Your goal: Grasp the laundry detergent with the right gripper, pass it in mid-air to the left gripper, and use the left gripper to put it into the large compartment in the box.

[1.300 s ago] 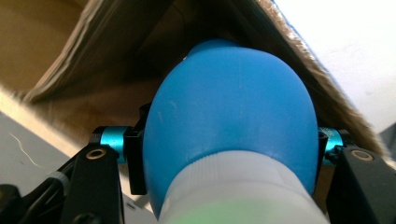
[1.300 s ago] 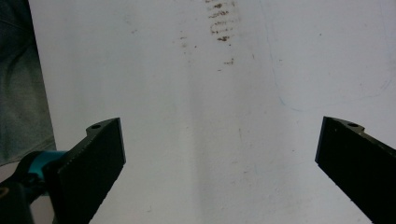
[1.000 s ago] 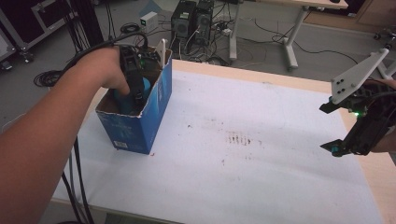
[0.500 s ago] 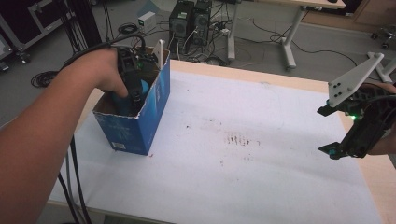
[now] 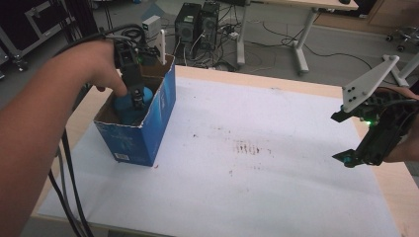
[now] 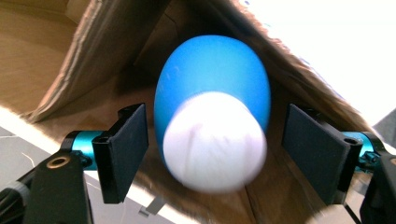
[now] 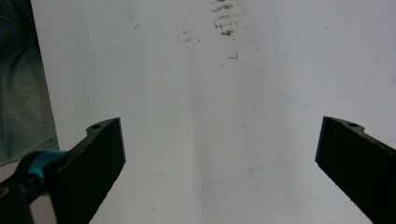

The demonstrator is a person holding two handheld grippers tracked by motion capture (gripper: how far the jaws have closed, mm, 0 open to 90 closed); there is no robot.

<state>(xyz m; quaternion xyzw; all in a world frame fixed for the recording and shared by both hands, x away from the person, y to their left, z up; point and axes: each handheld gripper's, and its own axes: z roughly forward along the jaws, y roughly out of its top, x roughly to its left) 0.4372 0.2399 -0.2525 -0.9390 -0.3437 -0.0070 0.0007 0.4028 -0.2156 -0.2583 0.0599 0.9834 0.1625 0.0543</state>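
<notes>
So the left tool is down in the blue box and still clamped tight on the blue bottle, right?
Not clamped. The left tool is in the blue box, but its jaws have just been opening: the left gripper view shows gaps between both pads and the blue bottle, which sits between them, released.

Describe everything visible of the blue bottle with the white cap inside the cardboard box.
The blue bottle with the white cap is smooth and rounded, plastic by its look, its blurred cap facing the left gripper view's camera. It sits inside the open blue-printed cardboard box at the table's left. The left gripper has just been opening; its pads flank the bottle with gaps on both sides, not touching it.
</notes>
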